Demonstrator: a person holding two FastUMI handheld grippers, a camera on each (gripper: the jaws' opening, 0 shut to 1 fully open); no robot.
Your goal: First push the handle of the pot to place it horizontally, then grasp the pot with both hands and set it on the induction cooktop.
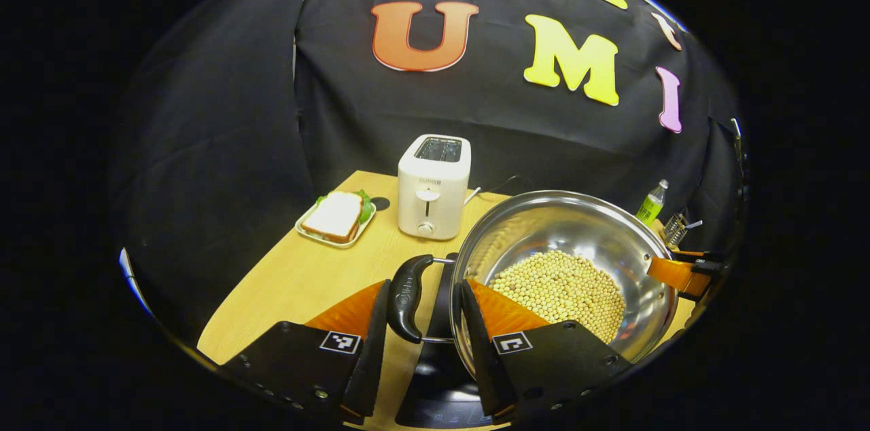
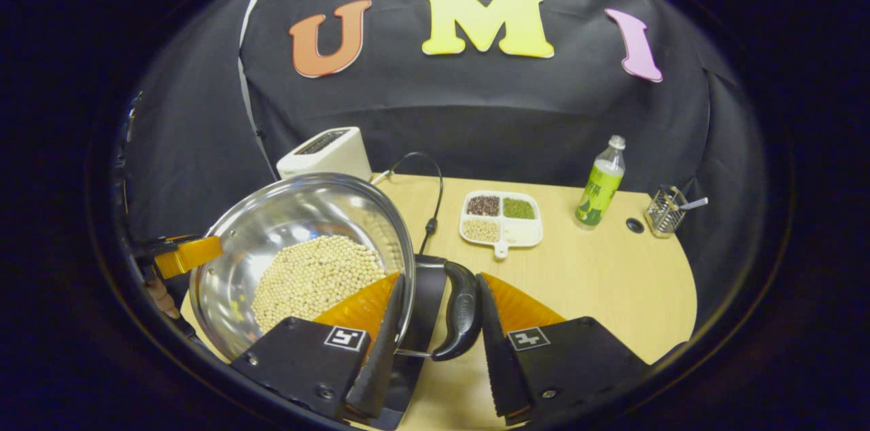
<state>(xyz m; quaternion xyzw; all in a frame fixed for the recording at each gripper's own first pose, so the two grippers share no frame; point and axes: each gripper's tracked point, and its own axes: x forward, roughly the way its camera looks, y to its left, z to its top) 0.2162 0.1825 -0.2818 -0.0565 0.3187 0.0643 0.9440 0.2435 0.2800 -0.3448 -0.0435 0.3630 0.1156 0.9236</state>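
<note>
L grip [image 1: 425,322]: your fingers straddle pot [image 1: 564,240] handle [image 1: 408,295], narrow gap.
R grip [image 2: 438,322]: same w/ other handle [image 2: 462,315], level.

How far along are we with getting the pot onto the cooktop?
Both handles look horizontal. In hand: the left tool brackets one pot handle, the right tool the other. Left: the pot seems above the dark cooktop; whether it rests there is unclear.

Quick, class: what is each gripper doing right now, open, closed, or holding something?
Left gripper: closed on the pot's left handle.
Right gripper: closed around the pot's right handle; full contact cannot be told.
</note>
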